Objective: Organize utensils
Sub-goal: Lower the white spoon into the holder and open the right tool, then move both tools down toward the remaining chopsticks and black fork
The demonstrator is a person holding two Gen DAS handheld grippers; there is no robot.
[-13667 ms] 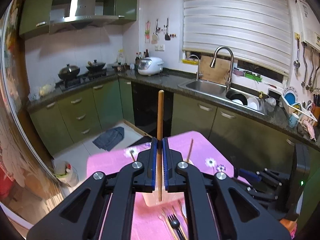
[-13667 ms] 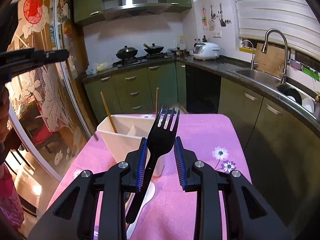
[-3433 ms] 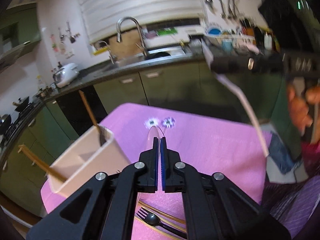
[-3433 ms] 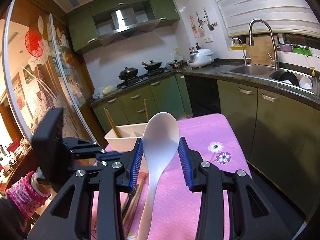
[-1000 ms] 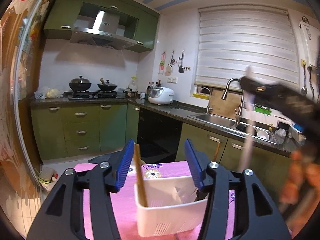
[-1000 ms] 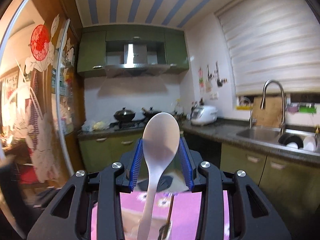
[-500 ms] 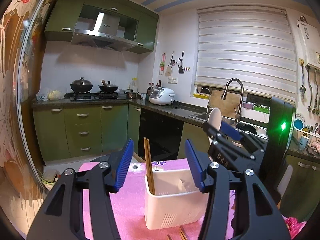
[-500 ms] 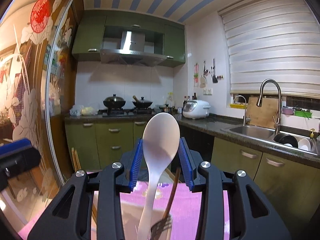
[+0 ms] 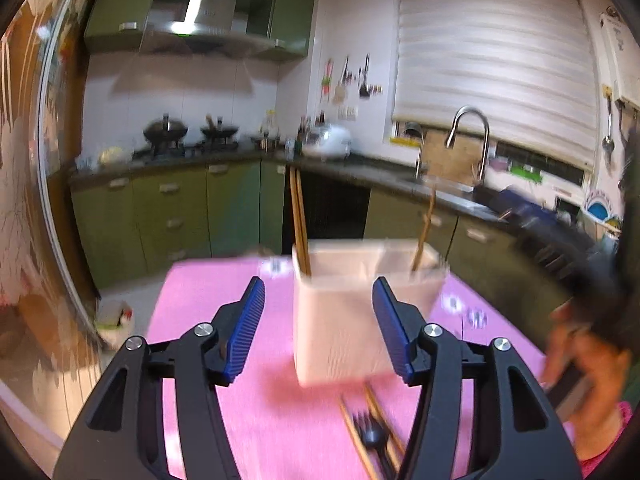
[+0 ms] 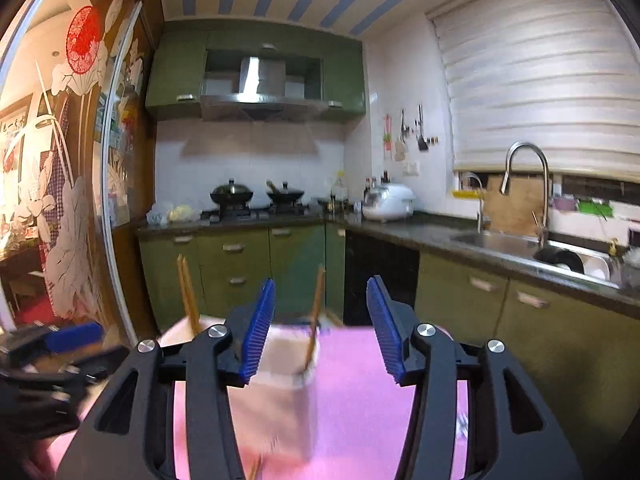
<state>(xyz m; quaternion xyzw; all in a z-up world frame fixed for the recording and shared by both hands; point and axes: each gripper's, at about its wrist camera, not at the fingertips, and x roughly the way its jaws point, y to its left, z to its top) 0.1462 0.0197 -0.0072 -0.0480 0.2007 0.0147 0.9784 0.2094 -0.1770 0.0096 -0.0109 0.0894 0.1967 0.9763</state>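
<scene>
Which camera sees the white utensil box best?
The left wrist view: the white box stands whole on the pink cloth, though blurred. In the right wrist view the box is partly hidden behind the gripper's fingers and blurrier.

One white holder (image 9: pixel 352 320) stood on the pink surface (image 9: pixel 224 360), with two chopsticks (image 9: pixel 299 228) upright at its left side and one more stick (image 9: pixel 424 236) leaning at its right. In front of it lay one black fork (image 9: pixel 370 436) and two loose chopsticks (image 9: pixel 356 436), though blur made those hard to count.
</scene>
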